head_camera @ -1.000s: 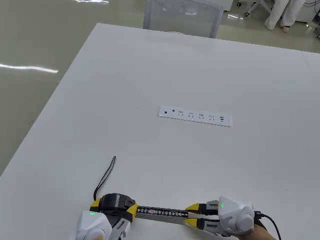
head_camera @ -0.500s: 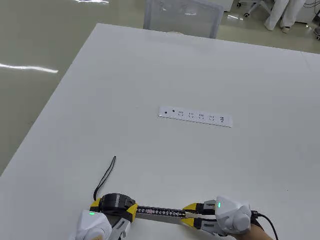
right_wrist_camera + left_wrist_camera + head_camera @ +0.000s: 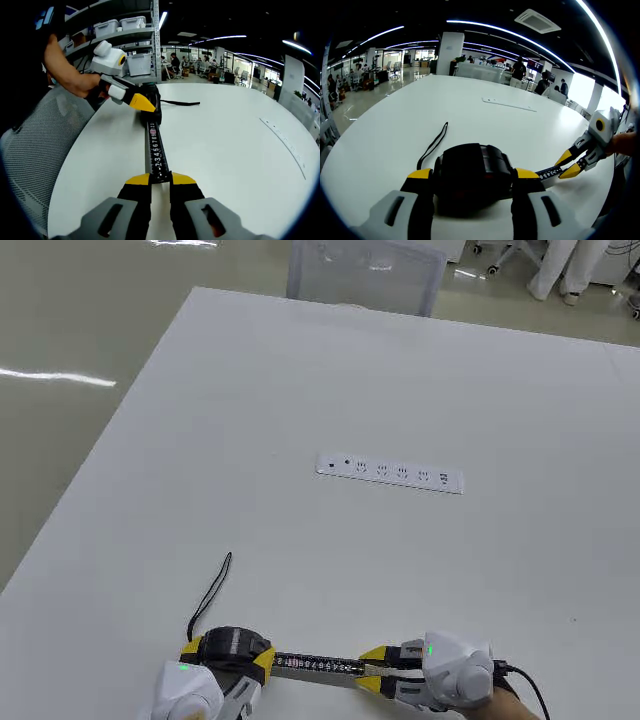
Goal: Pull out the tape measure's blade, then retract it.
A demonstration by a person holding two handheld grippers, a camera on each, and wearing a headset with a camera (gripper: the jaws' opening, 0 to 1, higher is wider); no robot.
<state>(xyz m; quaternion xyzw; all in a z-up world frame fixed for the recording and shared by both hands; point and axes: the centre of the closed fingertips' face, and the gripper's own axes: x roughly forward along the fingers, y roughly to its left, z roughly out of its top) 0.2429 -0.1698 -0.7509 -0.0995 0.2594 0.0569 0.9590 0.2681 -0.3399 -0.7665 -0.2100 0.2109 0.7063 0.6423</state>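
Two grips are held: left gripper (image 3: pixel 473 175) clamped on the tape measure case (image 3: pixel 232 644), right gripper (image 3: pixel 160 179) pinching the blade (image 3: pixel 154 147), best guided straight and slowly toward the case.

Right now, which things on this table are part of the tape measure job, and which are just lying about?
In the job: tape measure, clamped by the left gripper; its blade, pinched by the right gripper.
Lying about: power strip, farther up the table.

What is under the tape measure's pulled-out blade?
The bare white table lies under the blade. The blade's tip is hidden inside the shut right claw.
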